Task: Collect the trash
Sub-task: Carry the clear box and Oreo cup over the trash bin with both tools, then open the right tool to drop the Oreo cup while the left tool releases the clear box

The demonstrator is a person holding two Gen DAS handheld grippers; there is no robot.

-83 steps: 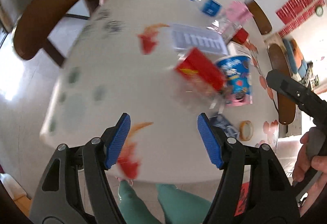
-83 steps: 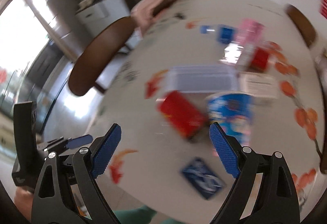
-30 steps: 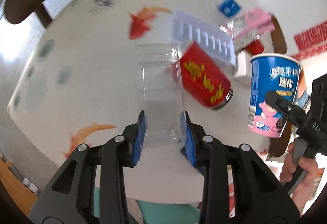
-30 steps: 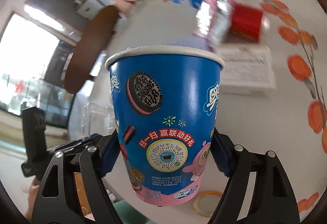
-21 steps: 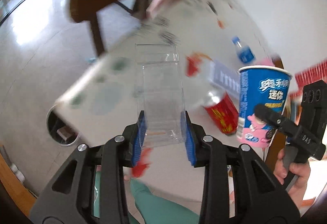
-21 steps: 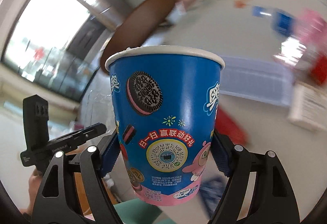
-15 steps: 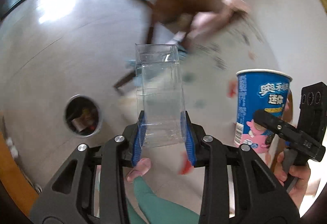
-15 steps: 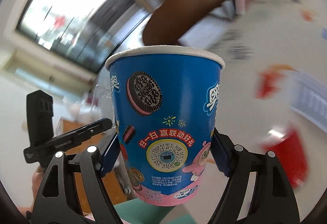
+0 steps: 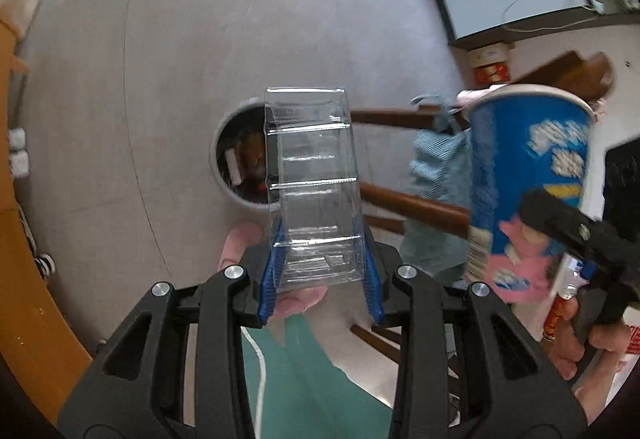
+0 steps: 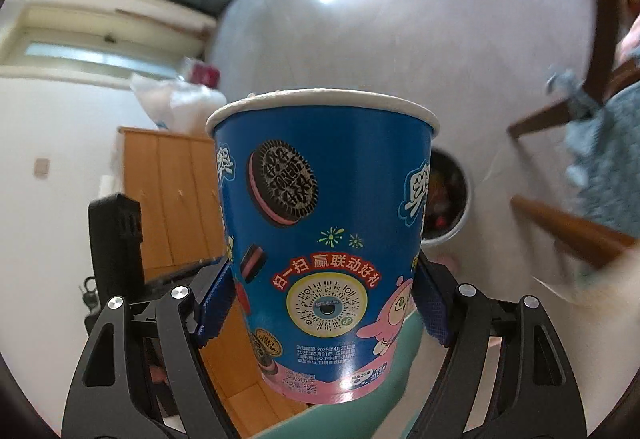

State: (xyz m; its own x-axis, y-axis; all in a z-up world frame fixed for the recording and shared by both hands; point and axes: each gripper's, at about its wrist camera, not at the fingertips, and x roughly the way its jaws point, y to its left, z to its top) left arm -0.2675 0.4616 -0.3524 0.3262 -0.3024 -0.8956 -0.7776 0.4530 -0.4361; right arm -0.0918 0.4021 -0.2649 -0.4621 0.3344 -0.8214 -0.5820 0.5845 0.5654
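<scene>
my left gripper [image 9: 320, 279] is clamped on a clear plastic tray [image 9: 312, 183], held upright above a round bin [image 9: 224, 143] that stands on the grey floor [image 9: 160, 39] and already has trash inside. my right gripper [image 10: 320, 295] squeezes a blue cookie cup [image 10: 320, 239] upright, with the bin just behind it near a wooden chair [image 10: 568, 227].

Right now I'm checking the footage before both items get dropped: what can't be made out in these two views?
- Inside of the blue cup: the right wrist view shows only its wall and rim.
- The trash bin: the clear plastic container covers its right part in the left wrist view; the cup hides most of it in the right.
- Bin contents: too small and dark to name.
- Cup lettering in the left wrist view: motion-blurred.
</scene>
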